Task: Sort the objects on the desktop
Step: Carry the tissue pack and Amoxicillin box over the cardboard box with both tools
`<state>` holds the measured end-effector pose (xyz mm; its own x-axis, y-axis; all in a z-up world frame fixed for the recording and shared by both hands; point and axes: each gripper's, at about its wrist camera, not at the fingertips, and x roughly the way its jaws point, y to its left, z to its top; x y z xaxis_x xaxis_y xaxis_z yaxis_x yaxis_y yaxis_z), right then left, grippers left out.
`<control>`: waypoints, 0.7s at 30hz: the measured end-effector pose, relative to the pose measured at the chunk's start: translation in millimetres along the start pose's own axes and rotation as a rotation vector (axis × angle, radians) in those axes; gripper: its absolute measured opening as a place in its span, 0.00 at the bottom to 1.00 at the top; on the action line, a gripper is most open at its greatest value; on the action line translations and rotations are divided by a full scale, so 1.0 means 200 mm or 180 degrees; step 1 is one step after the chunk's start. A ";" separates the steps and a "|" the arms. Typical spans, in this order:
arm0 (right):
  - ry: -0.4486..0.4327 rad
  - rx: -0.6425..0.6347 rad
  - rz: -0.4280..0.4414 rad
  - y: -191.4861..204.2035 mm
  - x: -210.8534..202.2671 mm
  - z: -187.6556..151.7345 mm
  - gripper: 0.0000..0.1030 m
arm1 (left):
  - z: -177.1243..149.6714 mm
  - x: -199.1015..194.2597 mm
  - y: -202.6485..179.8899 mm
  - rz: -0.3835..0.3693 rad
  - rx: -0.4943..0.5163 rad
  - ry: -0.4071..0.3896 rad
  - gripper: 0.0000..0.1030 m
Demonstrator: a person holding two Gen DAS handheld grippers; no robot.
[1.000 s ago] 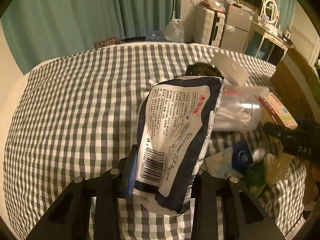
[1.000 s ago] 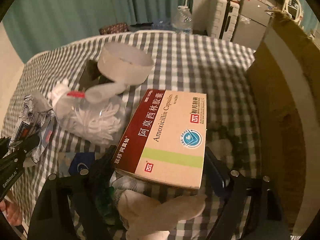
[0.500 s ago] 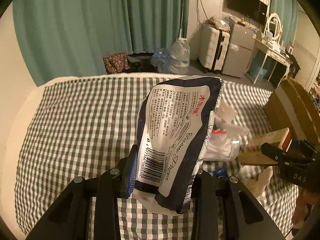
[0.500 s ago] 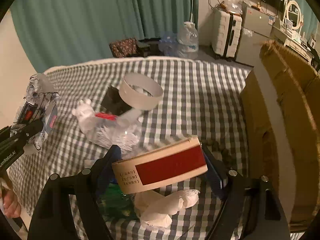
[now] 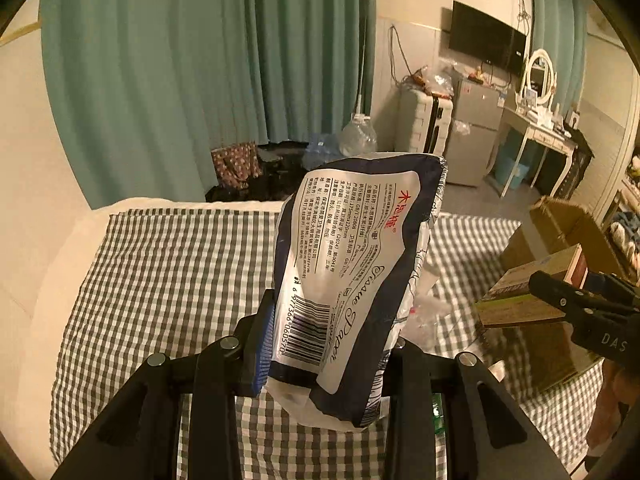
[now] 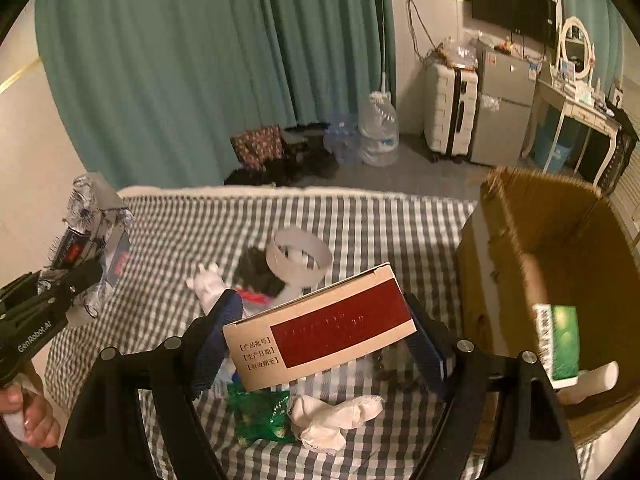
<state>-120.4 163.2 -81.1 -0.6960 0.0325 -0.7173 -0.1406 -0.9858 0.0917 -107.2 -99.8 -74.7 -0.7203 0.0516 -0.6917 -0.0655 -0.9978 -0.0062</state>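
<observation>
both grippers higher, tilted downward, loaded

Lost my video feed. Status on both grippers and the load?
Left gripper shut on tissue pack. Right gripper shut on medicine box. Both clear of checked cloth. Cardboard box open at right, unobstructed.

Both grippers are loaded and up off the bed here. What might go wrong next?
1. The right gripper holds the medicine box tilted, by its ends; it may swivel or slip before reaching the carton.
2. The left gripper pinches only the bottom of the soft tissue pack, which could flop or pull free.
3. The grippers are close together and could collide.
</observation>
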 end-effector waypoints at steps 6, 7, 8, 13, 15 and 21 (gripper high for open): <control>-0.0200 -0.0169 0.0014 0.02 -0.15 0.09 0.77 | 0.09 -0.10 -0.03 0.0003 -0.0068 -0.0128 0.33; -0.0225 -0.0183 0.0015 0.01 -0.17 0.09 0.77 | 0.10 -0.11 -0.03 -0.0008 -0.0092 -0.0142 0.33; -0.0255 -0.0191 0.0014 0.01 -0.19 0.10 0.77 | 0.11 -0.12 -0.03 -0.0021 -0.0123 -0.0160 0.33; -0.0442 -0.0228 -0.0018 -0.03 -0.33 0.15 0.77 | 0.20 -0.19 -0.10 -0.0091 -0.0164 -0.0286 0.33; -0.0509 -0.0236 -0.0040 -0.06 -0.38 0.16 0.77 | 0.22 -0.19 -0.14 -0.0106 -0.0128 -0.0312 0.33; -0.0612 -0.0216 -0.0162 -0.18 -0.50 0.21 0.77 | 0.27 -0.22 -0.32 -0.0218 0.0013 -0.0378 0.33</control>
<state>-74.9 202.6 15.3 -0.8116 0.1071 -0.5743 -0.1359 -0.9907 0.0073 -109.2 -35.5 -4.5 -0.7907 0.1243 -0.5994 -0.1199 -0.9917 -0.0473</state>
